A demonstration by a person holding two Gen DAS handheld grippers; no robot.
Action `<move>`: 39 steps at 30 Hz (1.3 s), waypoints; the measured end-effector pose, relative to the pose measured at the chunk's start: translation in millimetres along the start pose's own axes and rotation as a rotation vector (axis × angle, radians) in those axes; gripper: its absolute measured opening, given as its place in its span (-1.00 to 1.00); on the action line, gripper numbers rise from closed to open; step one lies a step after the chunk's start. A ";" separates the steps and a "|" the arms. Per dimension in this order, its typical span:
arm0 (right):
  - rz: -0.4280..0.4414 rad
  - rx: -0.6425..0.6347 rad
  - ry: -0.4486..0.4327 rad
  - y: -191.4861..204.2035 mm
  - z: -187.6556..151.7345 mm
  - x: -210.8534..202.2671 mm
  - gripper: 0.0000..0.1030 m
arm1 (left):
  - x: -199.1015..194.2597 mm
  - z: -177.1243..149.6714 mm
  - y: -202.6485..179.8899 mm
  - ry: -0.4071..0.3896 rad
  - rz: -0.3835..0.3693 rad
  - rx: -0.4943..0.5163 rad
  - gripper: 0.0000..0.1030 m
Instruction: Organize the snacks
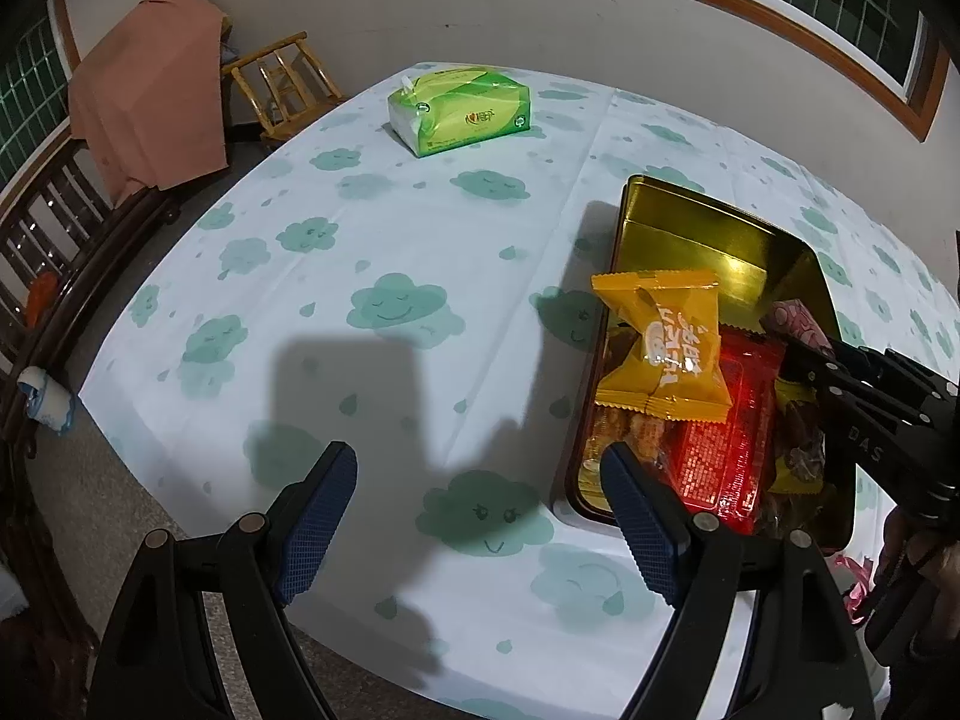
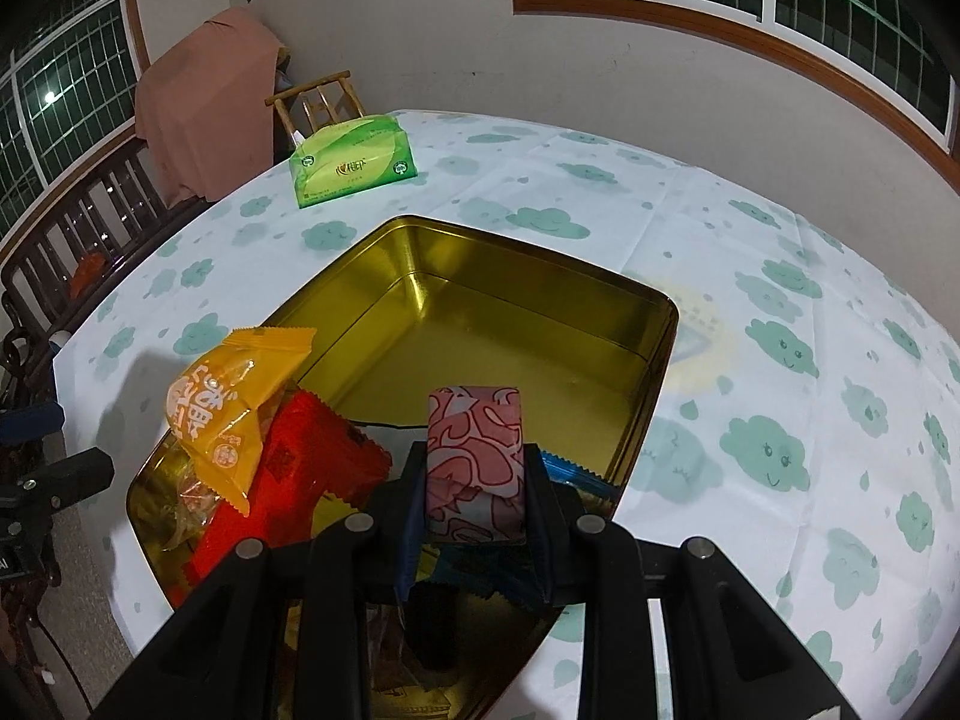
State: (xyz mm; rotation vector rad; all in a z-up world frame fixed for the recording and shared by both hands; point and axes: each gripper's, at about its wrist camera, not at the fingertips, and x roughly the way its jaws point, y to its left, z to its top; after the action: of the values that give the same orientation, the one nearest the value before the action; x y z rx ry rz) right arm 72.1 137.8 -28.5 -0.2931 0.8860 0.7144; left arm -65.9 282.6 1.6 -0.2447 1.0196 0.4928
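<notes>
A gold tin sits on the table with snacks piled at its near end: a yellow packet on top, a red packet under it. My right gripper is shut on a pink patterned packet and holds it above the tin's near end; it also shows in the left wrist view. My left gripper is open and empty over the tablecloth, just left of the tin.
A green tissue pack lies at the table's far side. The white tablecloth has green clouds. A wooden chair and a pink-draped object stand beyond the table. A dark bench runs along the left.
</notes>
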 end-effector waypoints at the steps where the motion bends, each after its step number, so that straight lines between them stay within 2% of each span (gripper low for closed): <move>1: -0.005 -0.001 -0.001 0.4 -0.1 0.1 -0.43 | 0.0 -0.1 -0.6 0.001 0.000 0.001 0.57; 7: -0.018 0.011 -0.002 2.1 -1.5 0.9 -0.38 | -2.7 -1.9 -5.6 0.002 -0.004 0.010 0.58; 11: -0.028 0.020 -0.004 2.2 -2.2 -0.1 -0.11 | -4.9 -3.4 -9.5 0.000 -0.004 0.019 0.60; 18: -0.057 0.035 -0.029 0.3 -3.4 -12.3 0.11 | -10.5 -5.7 -18.4 -0.005 -0.015 0.038 0.61; 21: -0.066 0.044 -0.056 0.9 -5.0 -24.6 0.28 | -13.2 -6.5 -21.7 -0.009 -0.019 0.043 0.61; 27: -0.080 0.031 -0.085 9.5 -12.9 -49.2 0.44 | -19.0 -9.2 -31.1 -0.013 -0.030 0.059 0.62; 34: -0.050 0.074 -0.068 8.9 -32.6 -65.5 0.47 | -24.5 -11.6 -40.3 -0.021 -0.030 0.076 0.63; 39: -0.058 0.088 -0.060 5.2 -43.8 -74.5 0.48 | -26.0 -13.1 -45.7 -0.021 -0.031 0.084 0.63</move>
State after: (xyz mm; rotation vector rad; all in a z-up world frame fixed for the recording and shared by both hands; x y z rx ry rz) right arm 10.7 86.0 3.7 -0.2171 0.8459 0.6259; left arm -64.0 230.4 15.8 -0.1801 1.0126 0.4225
